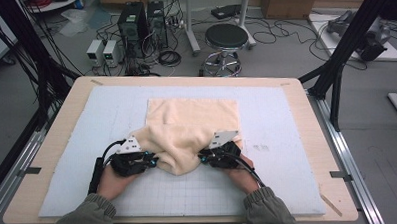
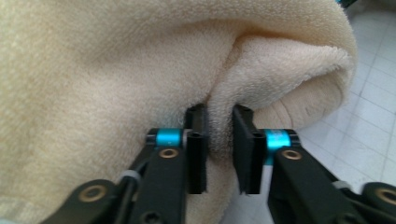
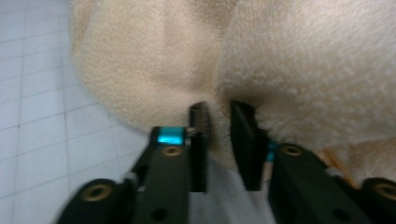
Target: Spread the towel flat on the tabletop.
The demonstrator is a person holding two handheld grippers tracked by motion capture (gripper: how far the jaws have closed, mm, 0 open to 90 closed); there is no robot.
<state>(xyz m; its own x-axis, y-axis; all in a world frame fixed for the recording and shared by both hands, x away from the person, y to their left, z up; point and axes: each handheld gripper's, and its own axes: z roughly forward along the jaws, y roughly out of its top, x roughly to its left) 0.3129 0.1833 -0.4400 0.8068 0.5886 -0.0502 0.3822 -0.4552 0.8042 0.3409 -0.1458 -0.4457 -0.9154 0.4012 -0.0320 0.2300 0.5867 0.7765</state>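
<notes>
A cream fleece towel (image 1: 192,119) lies on the pale blue grid mat (image 1: 111,110), flat at the back and bunched into a hump along its near edge. My left gripper (image 1: 153,161) sits at the left end of that hump, and in the left gripper view the gripper (image 2: 219,135) is shut on a fold of the towel (image 2: 116,70). At the right end is my right gripper (image 1: 203,158). The right gripper view has that gripper (image 3: 218,135) pinching another fold of the towel (image 3: 303,70), low over the mat.
The mat covers a wooden table (image 1: 307,118) whose bare rim runs all round. Black frame posts (image 1: 351,34) stand at the far corners. Beyond the table are a round stool (image 1: 226,38), computer towers (image 1: 133,21) and loose cables on the floor.
</notes>
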